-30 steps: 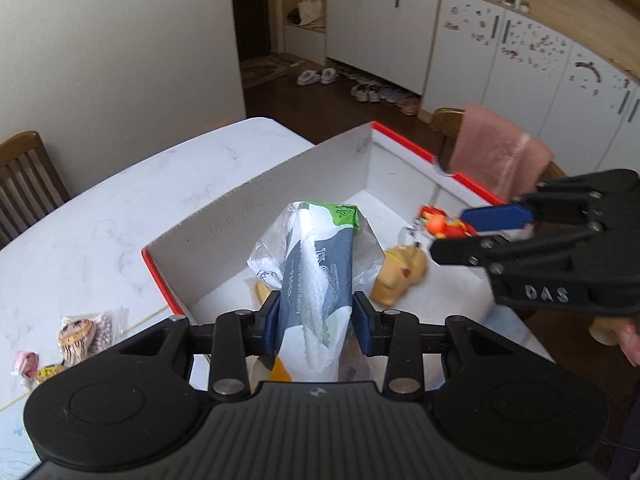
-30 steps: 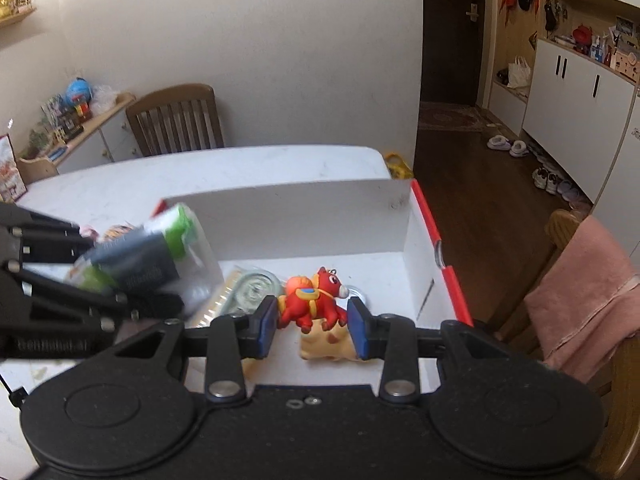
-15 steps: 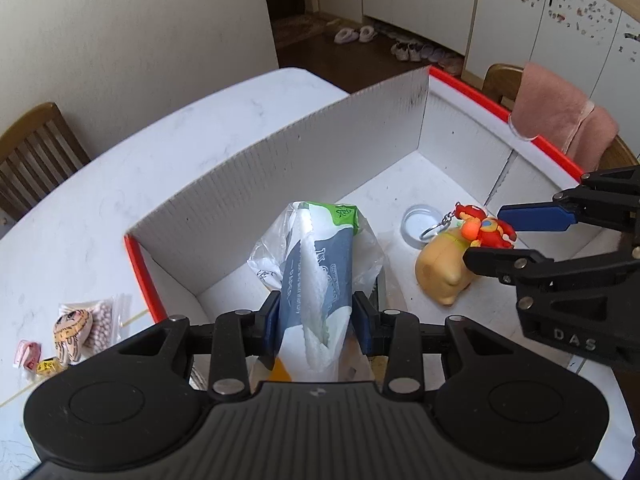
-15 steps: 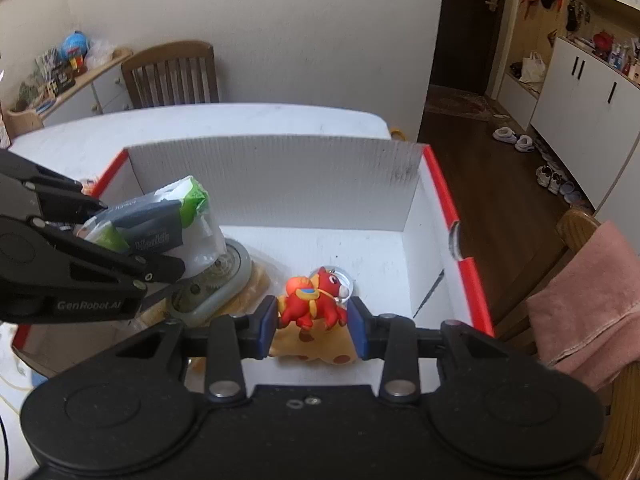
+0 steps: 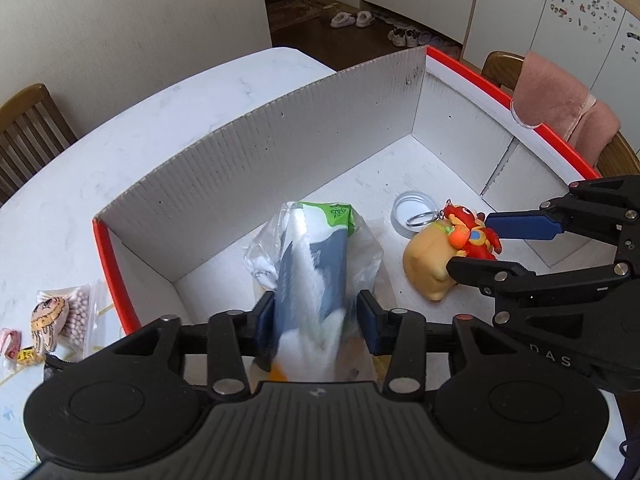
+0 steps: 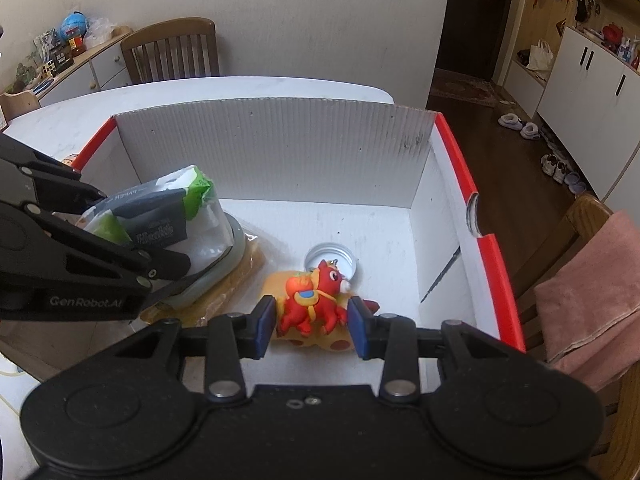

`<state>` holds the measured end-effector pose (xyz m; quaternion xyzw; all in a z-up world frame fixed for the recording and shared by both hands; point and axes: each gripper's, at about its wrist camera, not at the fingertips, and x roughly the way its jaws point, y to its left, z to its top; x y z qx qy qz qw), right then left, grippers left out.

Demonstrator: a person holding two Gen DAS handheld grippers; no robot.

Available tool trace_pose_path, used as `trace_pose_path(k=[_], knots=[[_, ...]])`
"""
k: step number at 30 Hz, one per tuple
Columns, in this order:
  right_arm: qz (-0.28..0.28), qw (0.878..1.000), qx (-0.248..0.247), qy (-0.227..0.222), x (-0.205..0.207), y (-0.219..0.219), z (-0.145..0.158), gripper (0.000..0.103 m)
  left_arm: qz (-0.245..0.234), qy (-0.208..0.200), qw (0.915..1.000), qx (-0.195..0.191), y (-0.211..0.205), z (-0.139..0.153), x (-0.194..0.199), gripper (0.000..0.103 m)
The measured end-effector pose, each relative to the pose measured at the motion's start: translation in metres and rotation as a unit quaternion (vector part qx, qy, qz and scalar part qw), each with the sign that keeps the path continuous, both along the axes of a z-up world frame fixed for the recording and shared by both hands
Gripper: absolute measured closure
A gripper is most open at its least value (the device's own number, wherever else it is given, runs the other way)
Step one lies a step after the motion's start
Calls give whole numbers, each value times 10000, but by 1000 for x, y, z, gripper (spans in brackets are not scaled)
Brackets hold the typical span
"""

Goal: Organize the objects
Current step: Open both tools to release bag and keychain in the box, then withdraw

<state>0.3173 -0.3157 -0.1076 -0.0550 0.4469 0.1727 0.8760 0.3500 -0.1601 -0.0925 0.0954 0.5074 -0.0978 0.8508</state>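
Left tool clamped on tissue pack, right tool clamped on red toy, both over box. Best lowered onto bare floor near the far corner before letting go

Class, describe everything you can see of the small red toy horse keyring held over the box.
The small red toy horse keyring looks like glossy moulded rubber or plastic, with a white muzzle, an orange ball on its back and a blue and yellow saddle. A silver split ring hangs from its head. It stands upright between the blue pads of the right claw, which is shut on it, just above the yellow plush toy inside the white cardboard box.
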Motion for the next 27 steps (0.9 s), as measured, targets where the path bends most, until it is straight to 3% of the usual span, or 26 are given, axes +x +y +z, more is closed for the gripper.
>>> trace_pose_path(k=[5, 15, 17, 21, 27], knots=[[-11, 10000, 38, -28, -2, -3, 2, 61, 6, -26, 10000, -71, 0, -2, -1, 42], [-25, 9998, 163, -106, -10, -11, 10, 57, 37, -162, 9994, -290, 5, 9, -11, 41], [-26, 9998, 180, -116, -12, -12, 12, 56, 48, -203, 9994, -278, 6, 13, -13, 37], [-44, 9995, 252, -175, -17, -15, 18, 46, 18, -362, 9988, -321, 10, 22, -22, 34], [-34, 9990, 347, -286, -27, -14, 33, 46, 6, -523, 9976, -457, 18, 37, -36, 34]])
